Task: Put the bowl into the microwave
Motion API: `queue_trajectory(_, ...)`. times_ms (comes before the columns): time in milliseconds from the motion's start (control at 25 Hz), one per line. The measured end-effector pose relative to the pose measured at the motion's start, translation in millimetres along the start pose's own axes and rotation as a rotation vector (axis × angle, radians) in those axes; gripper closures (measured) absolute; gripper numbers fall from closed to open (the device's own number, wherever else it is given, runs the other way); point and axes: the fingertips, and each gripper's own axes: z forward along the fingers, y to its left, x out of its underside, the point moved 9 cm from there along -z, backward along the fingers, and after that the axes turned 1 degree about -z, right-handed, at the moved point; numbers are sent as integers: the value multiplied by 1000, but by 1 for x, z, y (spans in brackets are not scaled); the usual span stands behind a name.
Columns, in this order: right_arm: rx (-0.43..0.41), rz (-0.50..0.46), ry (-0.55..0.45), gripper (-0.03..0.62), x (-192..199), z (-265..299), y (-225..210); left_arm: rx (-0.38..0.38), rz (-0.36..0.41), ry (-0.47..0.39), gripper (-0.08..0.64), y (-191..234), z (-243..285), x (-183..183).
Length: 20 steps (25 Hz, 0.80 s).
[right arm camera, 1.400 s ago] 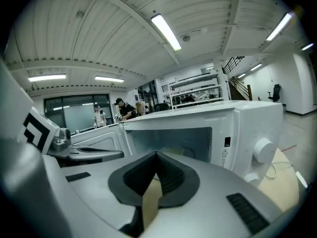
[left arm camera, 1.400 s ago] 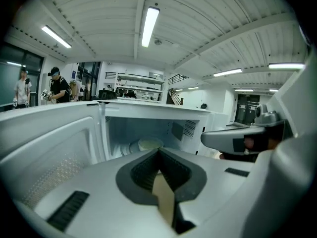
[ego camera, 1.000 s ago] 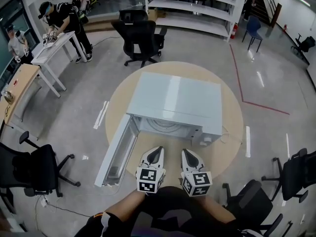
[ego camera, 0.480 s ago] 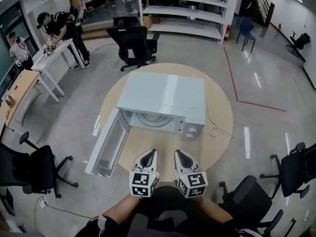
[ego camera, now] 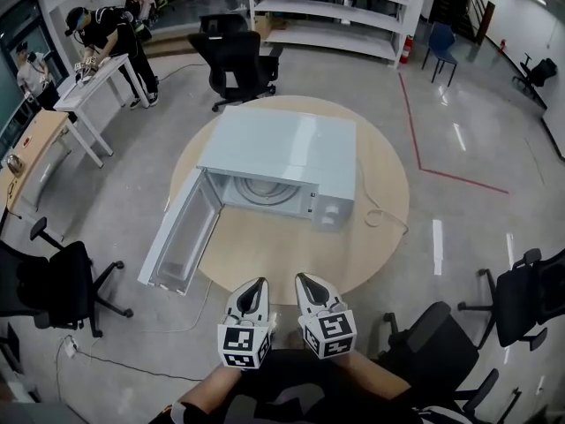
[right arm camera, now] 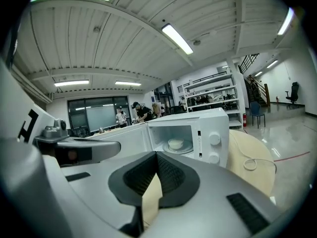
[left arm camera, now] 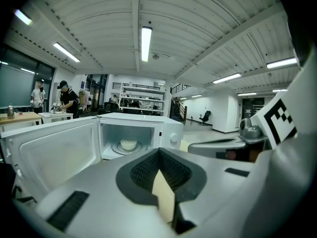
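A white microwave (ego camera: 281, 159) stands on the round wooden table (ego camera: 371, 237) with its door (ego camera: 181, 233) swung open to the left. A pale bowl (left arm camera: 129, 144) sits on the turntable inside; the right gripper view shows the bowl (right arm camera: 175, 143) too. In the head view the microwave's top hides it. My left gripper (ego camera: 256, 284) and right gripper (ego camera: 303, 279) hover side by side over the table's near edge, well short of the microwave. The left gripper (left arm camera: 159, 153) and the right gripper (right arm camera: 157, 155) are both shut on nothing.
The microwave's white cable (ego camera: 381, 219) lies looped on the table at the right. Black office chairs (ego camera: 53, 281) stand around the table, one (ego camera: 240, 60) behind it. Two people work at a white desk (ego camera: 88, 78) far left. Shelving (ego camera: 335, 7) lines the back.
Both grippers have drawn back from the microwave's opening to the table's near edge, staying shut. The microwave now sits farther off in the head view.
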Motion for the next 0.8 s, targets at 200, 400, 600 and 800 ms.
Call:
queue_trajectory(200, -26, -20, -2, 574, 2, -6, 19, -26, 14, -13, 514, 2, -27, 4)
queue_trajectory(400, -17, -40, -38, 574, -6, -15, 53, -25, 47, -40, 514, 16, -58, -4)
queue_trajectory(600, 1, -20, -35, 574, -2, -23, 103, -23, 76, -27, 514, 41, -102, -2)
queue_trajectory(800, 10, -15, -15, 574, 14, -33, 153, -16, 54, -21, 514, 64, -145, 16)
